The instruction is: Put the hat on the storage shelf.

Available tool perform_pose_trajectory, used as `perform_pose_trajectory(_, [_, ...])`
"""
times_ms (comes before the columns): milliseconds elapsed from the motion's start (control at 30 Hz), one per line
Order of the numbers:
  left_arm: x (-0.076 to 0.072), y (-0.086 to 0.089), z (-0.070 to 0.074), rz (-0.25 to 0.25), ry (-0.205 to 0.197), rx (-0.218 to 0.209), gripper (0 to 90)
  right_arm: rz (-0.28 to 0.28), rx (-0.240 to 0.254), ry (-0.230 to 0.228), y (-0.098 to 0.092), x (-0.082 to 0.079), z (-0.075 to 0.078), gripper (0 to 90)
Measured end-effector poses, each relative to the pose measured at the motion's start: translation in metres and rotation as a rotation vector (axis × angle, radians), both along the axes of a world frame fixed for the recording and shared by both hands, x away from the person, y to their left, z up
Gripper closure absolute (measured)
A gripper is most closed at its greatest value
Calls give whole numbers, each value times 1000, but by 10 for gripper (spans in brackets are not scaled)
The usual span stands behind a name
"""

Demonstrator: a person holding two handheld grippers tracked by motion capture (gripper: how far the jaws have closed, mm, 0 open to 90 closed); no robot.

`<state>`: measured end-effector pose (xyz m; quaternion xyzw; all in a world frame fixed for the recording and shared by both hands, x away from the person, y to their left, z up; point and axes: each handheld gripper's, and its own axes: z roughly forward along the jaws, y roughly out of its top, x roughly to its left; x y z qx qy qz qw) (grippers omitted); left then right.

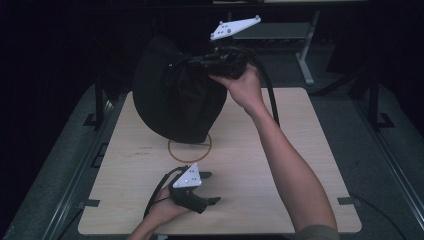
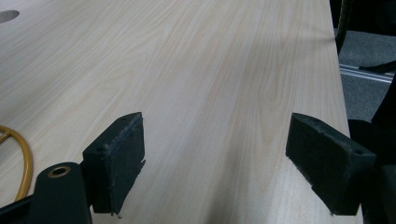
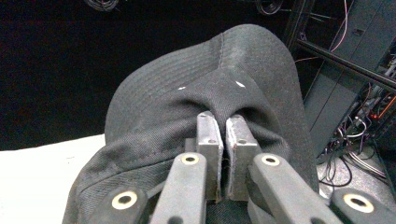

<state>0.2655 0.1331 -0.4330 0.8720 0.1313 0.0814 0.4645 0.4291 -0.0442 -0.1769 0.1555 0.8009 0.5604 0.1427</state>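
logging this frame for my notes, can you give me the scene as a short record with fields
surface: light wooden table with a yellow circle marked on it
held thing: black hat, lifted, its lower edge near the circle; whether it touches the table cannot be told
right gripper: fingers shut on a pinch of the hat's fabric, raised over the far side of the table
left gripper: fingers open with nothing between them, low over the near part of the table
left gripper view: bare wood between the two fingers
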Motion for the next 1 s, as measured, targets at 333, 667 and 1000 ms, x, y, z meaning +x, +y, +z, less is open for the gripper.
perform_pose_trajectory(333, [-1, -1, 0, -9, 0, 7, 190, -2, -19, 16, 24, 12, -1, 861])
perform_pose_trajectory(667, [-1, -4, -2, -22, -3, 4, 190, -5, -76, 42, 52, 27, -7, 861])
perform_pose_trajectory(1000, [-3, -5, -2, -35, -2, 19, 190, -1, -119, 93, 76, 41, -20, 859])
